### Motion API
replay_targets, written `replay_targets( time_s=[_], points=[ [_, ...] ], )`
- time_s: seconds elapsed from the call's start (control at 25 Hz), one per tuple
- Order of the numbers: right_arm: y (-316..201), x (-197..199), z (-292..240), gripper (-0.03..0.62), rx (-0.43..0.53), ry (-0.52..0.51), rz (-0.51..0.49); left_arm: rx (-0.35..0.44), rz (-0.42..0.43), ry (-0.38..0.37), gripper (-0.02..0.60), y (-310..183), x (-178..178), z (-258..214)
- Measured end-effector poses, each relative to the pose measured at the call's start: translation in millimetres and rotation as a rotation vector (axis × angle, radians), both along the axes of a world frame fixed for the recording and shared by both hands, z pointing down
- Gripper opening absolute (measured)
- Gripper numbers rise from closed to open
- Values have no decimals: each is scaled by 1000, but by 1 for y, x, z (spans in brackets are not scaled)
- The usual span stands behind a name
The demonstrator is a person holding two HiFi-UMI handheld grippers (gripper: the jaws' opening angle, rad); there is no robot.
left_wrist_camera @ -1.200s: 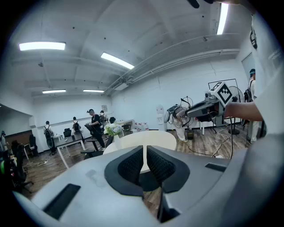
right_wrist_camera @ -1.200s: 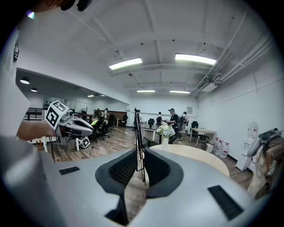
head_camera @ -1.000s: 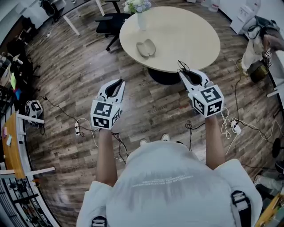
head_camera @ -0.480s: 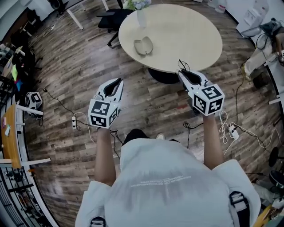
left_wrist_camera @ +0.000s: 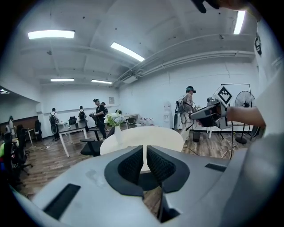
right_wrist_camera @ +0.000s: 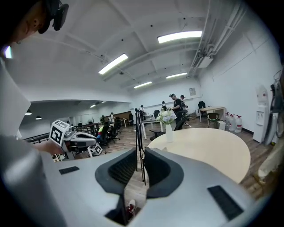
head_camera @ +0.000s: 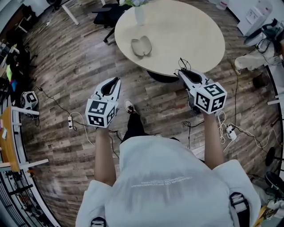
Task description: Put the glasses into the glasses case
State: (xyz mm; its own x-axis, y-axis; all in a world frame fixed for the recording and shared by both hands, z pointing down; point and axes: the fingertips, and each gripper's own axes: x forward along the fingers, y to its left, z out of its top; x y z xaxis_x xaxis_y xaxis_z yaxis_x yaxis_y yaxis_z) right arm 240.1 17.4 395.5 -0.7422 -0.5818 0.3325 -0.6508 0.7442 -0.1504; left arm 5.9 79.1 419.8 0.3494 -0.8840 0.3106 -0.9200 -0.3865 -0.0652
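Note:
An open grey glasses case lies on the left part of the round beige table. My right gripper hangs in the air just short of the table's near edge, shut on thin black glasses whose temples stick up between the jaws. My left gripper is held over the wooden floor, left of the table and short of it. Its jaws stand all but together with nothing between them.
A white vase of flowers stands at the table's far left. An office chair is beyond it. Cables and a power strip lie on the floor. Several people stand at desks far off.
The person has stepped toward the table, one foot now forward between the grippers. Both grippers keep their pose and the glasses stay held.

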Motion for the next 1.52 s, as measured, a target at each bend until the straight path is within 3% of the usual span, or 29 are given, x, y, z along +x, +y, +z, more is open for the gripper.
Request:
replay_targets(
  time_s=[0.24, 0.6, 0.76, 1.08, 1.52],
  points=[
    [-72, -27, 10, 52, -46, -27, 75, -17, 18, 25, 32, -78, -43, 19],
    [-173, -108, 18, 57, -89, 92, 94, -31, 70, 67, 32, -200, -119, 17],
    [-208, -133, 39, 58, -204, 102, 120, -50, 95, 86, 32, -241, -145, 21],
    [-250, -171, 117, 62, -445, 151, 180, -139, 148, 120, 32, -285, -177, 53],
    [-279, -194, 224, 64, -619, 372, 196, -301, 196, 161, 32, -301, -171, 115]
  ],
)
